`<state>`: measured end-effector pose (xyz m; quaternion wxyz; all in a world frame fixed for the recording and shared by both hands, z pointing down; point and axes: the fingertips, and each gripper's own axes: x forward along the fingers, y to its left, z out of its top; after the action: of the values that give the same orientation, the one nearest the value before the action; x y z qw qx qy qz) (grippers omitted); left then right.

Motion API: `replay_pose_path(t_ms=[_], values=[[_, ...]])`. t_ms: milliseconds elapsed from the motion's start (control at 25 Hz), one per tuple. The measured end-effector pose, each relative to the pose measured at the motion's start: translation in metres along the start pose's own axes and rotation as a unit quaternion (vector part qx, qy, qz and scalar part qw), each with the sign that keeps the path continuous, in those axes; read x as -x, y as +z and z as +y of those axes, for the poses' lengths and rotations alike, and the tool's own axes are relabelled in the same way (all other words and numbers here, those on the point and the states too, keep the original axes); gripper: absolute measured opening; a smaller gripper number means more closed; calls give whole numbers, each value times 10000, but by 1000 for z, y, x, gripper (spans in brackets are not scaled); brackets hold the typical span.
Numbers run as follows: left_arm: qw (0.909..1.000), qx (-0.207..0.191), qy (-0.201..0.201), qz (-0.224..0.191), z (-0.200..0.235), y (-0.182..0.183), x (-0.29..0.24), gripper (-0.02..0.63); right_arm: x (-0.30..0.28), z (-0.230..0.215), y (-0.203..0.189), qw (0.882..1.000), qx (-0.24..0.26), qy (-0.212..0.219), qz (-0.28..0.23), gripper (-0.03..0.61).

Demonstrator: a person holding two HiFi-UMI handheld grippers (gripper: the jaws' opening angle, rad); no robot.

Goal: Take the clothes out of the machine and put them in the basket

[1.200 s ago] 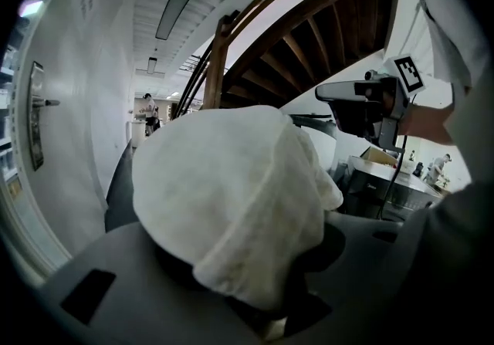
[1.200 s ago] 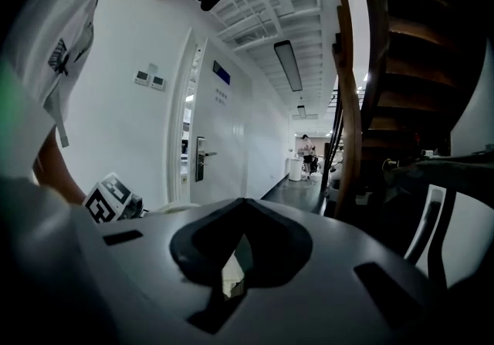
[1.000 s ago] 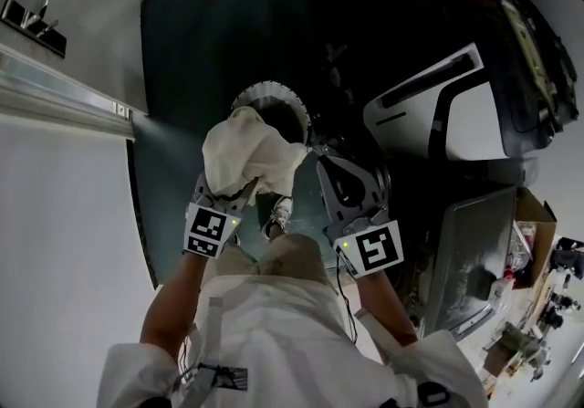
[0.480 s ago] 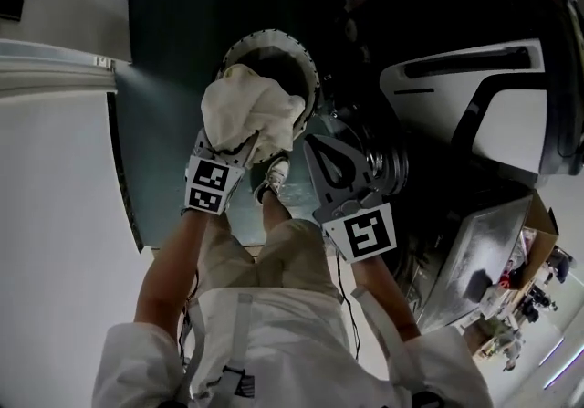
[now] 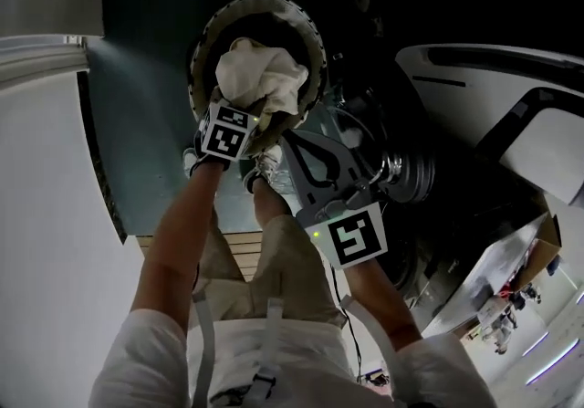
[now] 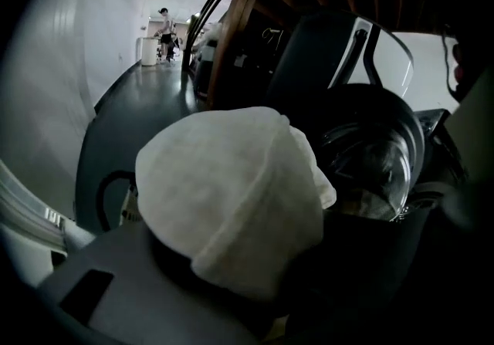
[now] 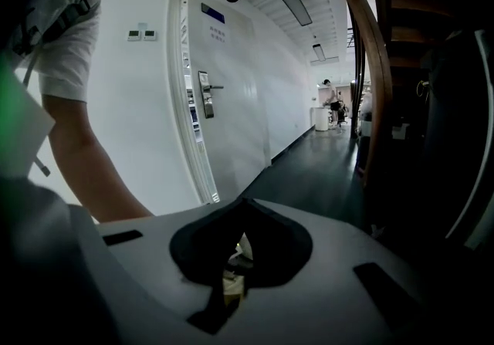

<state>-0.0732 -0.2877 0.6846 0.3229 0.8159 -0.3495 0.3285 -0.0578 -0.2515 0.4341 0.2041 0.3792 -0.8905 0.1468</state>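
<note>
Dark floor [image 5: 146,141], white wall [image 5: 46,214] at 9 o'clock | my left tool [image 5: 251,114] grips the white cloth [image 5: 260,73] over the basket [image 5: 260,1] mouth at 12 | my right tool [image 5: 290,143] at centre, pinched together, empty | washing machine [image 5: 547,155] at 3

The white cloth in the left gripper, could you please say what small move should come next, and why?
Probably open the left gripper: the white cloth it grips sits, seen from above, within the rim of the basket and should drop in.
</note>
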Motion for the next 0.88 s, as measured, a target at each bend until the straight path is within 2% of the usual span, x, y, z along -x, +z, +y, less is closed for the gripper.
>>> replay_pose_path(t_ms=[240,480,600,720,880], values=[[9977,152,66,664,29,-53,-89,239,-35,-12,-69,9998,-156,70,121,15],[9915,7,147,1296,50,-93,-156,244,-39,-24,-121,9991,-326,147,249,15],[9887,-101,179,1484,52,-107,-176,271,-36,-36,-145,9983,-451,64,350,15],[9846,-264,312,1700,56,-116,-182,339,-33,-44,-152,9982,-490,-13,358,15],[9816,-533,320,1808,52,-114,-167,386,-26,-39,-139,9984,-495,-9,259,15]])
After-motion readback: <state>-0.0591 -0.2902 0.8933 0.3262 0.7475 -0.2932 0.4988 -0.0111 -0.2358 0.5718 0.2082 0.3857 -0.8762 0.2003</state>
